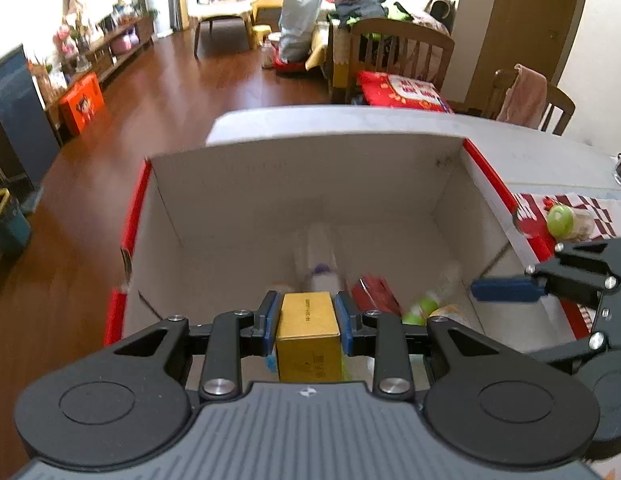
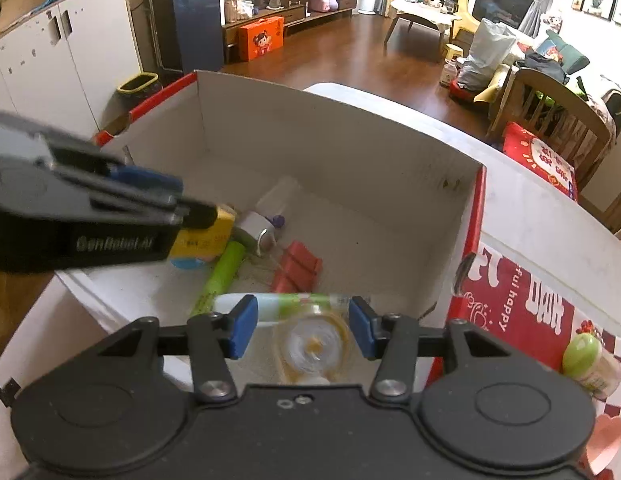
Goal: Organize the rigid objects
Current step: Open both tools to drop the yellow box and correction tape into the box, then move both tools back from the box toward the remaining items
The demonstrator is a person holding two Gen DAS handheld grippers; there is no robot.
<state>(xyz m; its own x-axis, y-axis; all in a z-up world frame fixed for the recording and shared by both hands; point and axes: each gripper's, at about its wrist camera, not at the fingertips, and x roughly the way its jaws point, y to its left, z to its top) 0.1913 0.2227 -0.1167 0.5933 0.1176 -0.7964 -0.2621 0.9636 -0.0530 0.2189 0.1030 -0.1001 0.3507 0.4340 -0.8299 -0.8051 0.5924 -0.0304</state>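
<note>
Gripping yellow box (image 1: 308,334) above carton (image 1: 310,168) (roomy inside).

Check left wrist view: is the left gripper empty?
No, the left gripper is shut on a yellow box above the carton.

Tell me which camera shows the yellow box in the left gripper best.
The left wrist view: the yellow box sits centered between the left gripper pads, top and front faces plain. The right wrist view shows only a corner of it, mostly hidden behind that gripper, above the cardboard box.
</note>
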